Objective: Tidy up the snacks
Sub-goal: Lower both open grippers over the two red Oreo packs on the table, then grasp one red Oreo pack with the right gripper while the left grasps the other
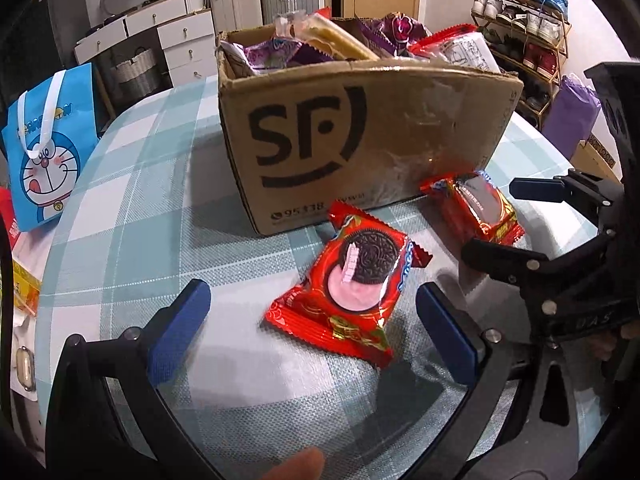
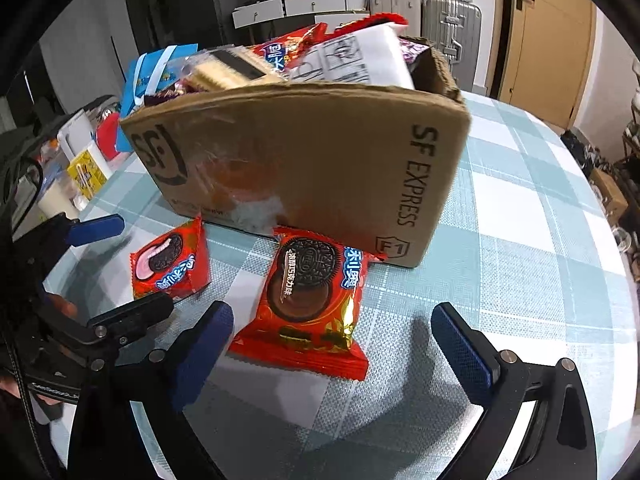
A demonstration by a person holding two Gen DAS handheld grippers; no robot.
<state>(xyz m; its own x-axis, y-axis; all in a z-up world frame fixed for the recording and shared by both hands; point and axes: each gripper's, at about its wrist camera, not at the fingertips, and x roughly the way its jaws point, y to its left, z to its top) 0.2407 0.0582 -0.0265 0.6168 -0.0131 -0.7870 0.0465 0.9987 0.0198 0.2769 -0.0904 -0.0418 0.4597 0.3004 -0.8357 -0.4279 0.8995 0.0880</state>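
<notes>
Glossy foil snack packets (image 1: 344,284), matt cardboard box (image 1: 360,132), woven tablecloth (image 1: 132,216).

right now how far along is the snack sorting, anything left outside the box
Done: the cardboard box already brims with snacks. In hand: nothing; the left gripper is open around the pink-filling cookie pack, and the right gripper is open around the chocolate cookie pack. Left: both packs lie on the table, ungrasped.

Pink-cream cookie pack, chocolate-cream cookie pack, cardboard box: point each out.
pink-cream cookie pack (image 1: 352,280), left wrist view, on the printed cookie.
chocolate-cream cookie pack (image 2: 308,292), right wrist view, wrapper middle.
cardboard box (image 1: 360,128), left wrist view, front wall.
</notes>
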